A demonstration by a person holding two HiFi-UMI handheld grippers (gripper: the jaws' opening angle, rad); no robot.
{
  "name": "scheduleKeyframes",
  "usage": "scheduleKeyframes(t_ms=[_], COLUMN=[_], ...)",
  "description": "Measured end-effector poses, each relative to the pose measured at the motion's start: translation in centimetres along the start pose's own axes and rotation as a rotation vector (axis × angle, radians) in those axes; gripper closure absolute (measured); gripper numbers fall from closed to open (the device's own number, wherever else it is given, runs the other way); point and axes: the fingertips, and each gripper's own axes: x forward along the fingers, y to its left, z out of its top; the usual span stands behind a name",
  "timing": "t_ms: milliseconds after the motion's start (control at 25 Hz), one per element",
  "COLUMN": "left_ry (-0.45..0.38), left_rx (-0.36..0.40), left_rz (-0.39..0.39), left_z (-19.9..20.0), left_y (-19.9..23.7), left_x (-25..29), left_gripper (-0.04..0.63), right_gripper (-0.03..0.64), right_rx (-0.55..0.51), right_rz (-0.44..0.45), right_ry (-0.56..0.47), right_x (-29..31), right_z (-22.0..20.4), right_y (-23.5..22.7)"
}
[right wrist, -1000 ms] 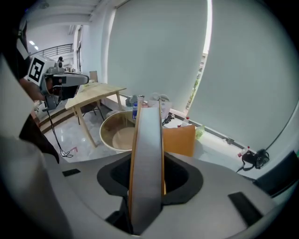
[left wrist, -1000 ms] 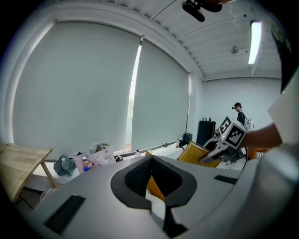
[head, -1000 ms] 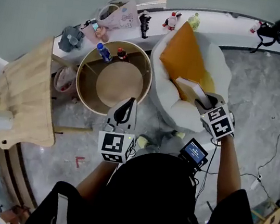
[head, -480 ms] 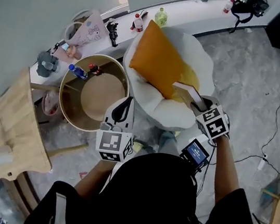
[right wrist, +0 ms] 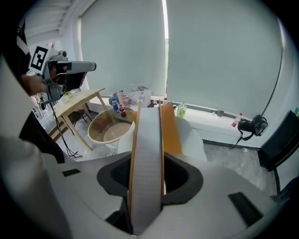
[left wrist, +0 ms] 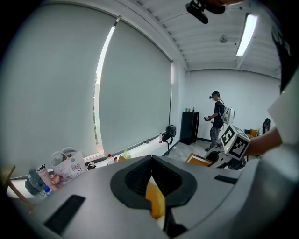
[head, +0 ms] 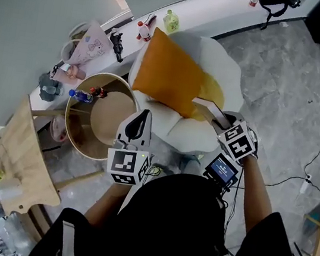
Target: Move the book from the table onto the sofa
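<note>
Big white sofa (head: 224, 62) with its orange cushion (head: 168, 77) is right below; the book (right wrist: 147, 149) hangs over the seat's front, beside the cushion; right tongs (head: 225, 124) pinch it across its thickness, pages toward the hand - probably for lowering it; left tongs (head: 144, 114) pressed together, empty - just kept clear

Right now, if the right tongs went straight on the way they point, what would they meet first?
Probably the orange cushion on the white sofa; the book in the right tongs would touch first, though depth is unclear.
</note>
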Motion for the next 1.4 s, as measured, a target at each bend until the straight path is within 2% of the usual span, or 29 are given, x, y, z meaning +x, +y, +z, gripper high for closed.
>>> scheduleKeyframes(t_ms=[400,600,1120,1400], left_ry=[0.062,0.070,0.144,0.201], left_rx=[0.059,0.060,0.030,0.031], left_rz=[-0.070,-0.096,-0.168,-0.210], left_z=[0.6,0.7,-2.9,-7.0], left_y=[-4.6,-5.2,0.0,1.7], left_x=[5.8,7.5,11.3,14.5], left_gripper=[0.586,0.586,0.586,0.586], right_gripper=[0.468,0.468,0.468,0.468], right_rx=[0.038,0.070,0.217,0.275], right_rz=[0.017,0.022,-0.049,-0.113], right_ry=[-0.009,-0.010,0.113,0.147], right_x=[1.7,2.8,8.1,11.6], right_z=[-1.9,-2.1,-3.9,-5.3], right_y=[-3.4,-4.2,-5.2,-7.2])
